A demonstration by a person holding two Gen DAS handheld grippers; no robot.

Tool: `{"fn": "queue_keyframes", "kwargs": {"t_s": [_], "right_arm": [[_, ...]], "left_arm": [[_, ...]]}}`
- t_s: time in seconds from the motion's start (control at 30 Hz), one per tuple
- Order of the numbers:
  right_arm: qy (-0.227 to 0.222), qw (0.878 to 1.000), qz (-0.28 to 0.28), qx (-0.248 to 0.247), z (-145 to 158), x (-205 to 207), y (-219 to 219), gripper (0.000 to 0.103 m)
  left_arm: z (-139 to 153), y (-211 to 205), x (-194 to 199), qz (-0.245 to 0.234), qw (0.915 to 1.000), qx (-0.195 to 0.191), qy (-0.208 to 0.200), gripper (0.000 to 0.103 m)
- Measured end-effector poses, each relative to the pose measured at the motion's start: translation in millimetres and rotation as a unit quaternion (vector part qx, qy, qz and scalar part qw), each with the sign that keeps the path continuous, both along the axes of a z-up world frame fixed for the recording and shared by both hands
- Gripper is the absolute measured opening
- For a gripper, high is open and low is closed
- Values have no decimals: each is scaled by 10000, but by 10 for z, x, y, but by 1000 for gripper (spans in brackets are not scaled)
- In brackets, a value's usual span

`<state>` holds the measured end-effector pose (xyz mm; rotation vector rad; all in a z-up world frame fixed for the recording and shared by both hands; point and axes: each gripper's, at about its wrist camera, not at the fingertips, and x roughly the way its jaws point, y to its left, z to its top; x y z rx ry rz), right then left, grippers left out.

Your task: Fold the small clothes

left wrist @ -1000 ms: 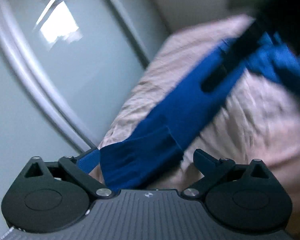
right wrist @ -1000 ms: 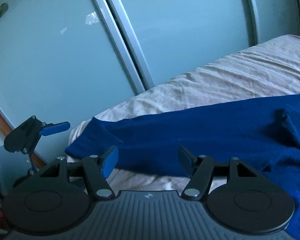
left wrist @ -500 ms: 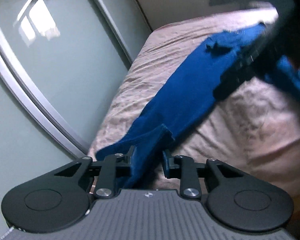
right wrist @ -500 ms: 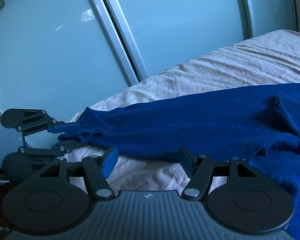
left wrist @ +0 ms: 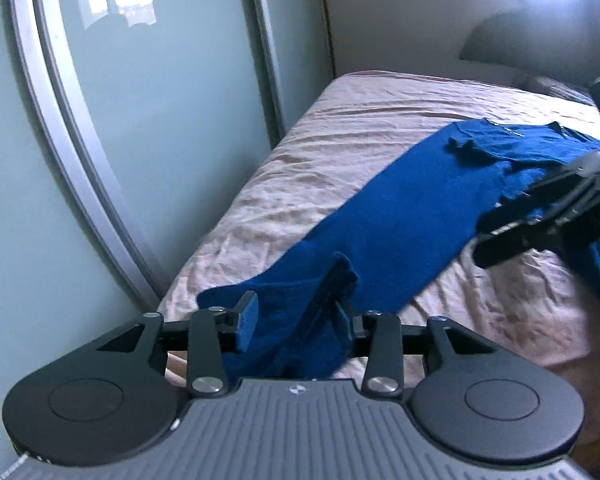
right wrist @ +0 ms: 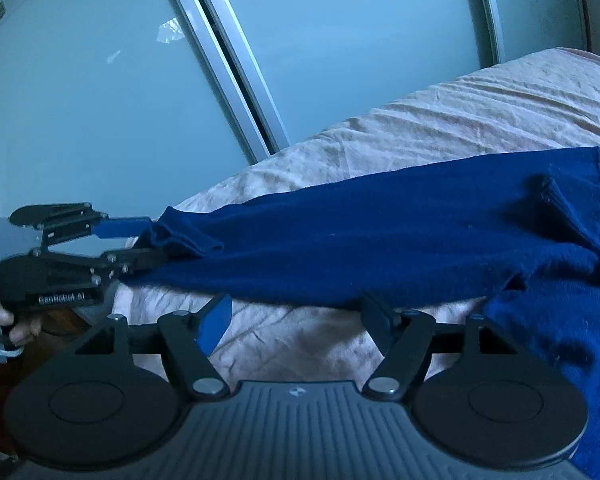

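Note:
A dark blue knitted sweater [left wrist: 400, 216] lies across the pale pink bed sheet [left wrist: 340, 140], one long sleeve [right wrist: 340, 240] stretched out toward the bed's corner. The sleeve's cuff [left wrist: 316, 308] sits between the jaws of my left gripper [left wrist: 296, 314], which are opening; the left pad's face shows bare beside the cloth. In the right wrist view the left gripper [right wrist: 148, 240] is seen side-on with the cuff [right wrist: 184, 236] resting on its lower finger. My right gripper [right wrist: 296, 308] hovers low over the sheet at the sleeve's near edge, jaws opening, nothing between them.
Frosted sliding doors with silver frames [right wrist: 236, 80] run close along the bed's far side. A person's hand [right wrist: 4, 320] holds the left gripper's handle. The right gripper [left wrist: 484, 240] reaches over the sweater's body in the left wrist view. A white wall [left wrist: 400, 20] stands behind the bed.
The left jaws shut on the cuff, then widened again. The left gripper rolled level, rose a little and drew the sleeve out straighter. The right jaws spread slightly.

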<state>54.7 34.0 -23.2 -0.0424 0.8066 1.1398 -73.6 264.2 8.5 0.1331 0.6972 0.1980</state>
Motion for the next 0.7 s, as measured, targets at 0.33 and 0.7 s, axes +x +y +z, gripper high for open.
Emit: {"fn": "queue_keyframes", "kwargs": {"t_s": [0.33,0.7], "right_arm": [[-5,9999,-123,26,3,17,-75,71],[-23,9957,-903,214,3,236,-518,71]], "left_arm": [[-191,-101,104,80,9997,94,220,4],[418,-38,425,494,9788,-1561,-1231,4]]}}
